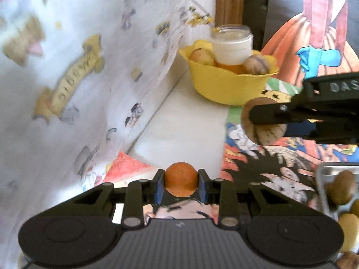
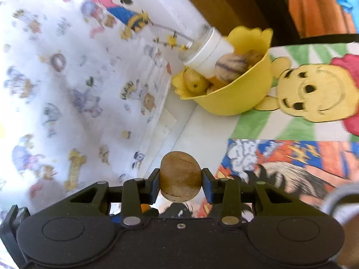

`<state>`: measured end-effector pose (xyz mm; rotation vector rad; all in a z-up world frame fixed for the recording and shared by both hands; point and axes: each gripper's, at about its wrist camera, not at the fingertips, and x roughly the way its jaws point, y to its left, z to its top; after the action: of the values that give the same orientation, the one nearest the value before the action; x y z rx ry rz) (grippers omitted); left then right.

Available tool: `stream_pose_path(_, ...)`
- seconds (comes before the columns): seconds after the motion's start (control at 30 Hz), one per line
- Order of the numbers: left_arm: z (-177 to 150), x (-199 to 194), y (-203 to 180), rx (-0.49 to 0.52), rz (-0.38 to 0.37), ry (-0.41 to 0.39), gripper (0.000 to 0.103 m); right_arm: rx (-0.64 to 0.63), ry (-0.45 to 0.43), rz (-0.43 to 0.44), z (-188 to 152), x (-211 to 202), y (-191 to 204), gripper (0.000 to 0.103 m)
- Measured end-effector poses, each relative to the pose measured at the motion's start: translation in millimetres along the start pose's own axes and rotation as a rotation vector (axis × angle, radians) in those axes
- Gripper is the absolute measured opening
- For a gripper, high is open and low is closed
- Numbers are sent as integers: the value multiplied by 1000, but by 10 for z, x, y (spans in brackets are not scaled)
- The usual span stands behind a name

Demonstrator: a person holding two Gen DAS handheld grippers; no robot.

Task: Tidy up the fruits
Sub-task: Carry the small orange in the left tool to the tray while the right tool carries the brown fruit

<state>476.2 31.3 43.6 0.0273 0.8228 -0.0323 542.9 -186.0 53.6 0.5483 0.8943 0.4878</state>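
Note:
My left gripper is shut on a small orange fruit, held above the table. My right gripper is shut on a brown striped oval fruit. In the left wrist view that right gripper reaches in from the right with the brown fruit between its fingers, short of the yellow bowl. The bowl holds several fruits and a white lidded jar, and stands at the back by the wall. A metal tray with more brownish fruits lies at the right edge.
A cartoon-print sheet covers the wall on the left. Colourful cartoon mats cover the tabletop, with a white strip between them and the wall. A wooden post rises behind the bowl.

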Motion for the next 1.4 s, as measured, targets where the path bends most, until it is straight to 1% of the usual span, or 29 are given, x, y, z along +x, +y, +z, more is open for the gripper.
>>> stream_pose_path(0.2, -60, -457, -267, 5, -12, -5, 34, -3, -43, -30, -182, -739, -39, 41)
stream_pose_path(0.43, -169, -879, -599, 1, -41, 17, 34, -17, -81, -107, -392, -1545, -177, 41)
stream_pose_path(0.53, -229, -1031, -724, -4, -70, 29, 34, -51, -81, -154, -506, -1864, -256, 41)
stream_pose_path(0.7, -348, -1197, -957, 21, -128, 44, 34, -76, -65, -228, -771, -2268, -459, 41)
stream_pose_path(0.9, -546, -1290, -1283, 89, -195, 91, 34, -67, -44, -315, -1176, -2550, -710, 41)
stream_pose_path(1.2, -732, -1246, -1689, 196, -269, 173, 34, -35, -12, -373, -1710, -2682, -850, 41)
stream_pose_path(1.4, -999, -1243, -1842, 253, -326, 256, 34, -30, 19, -410, -1947, -2721, -887, 40)
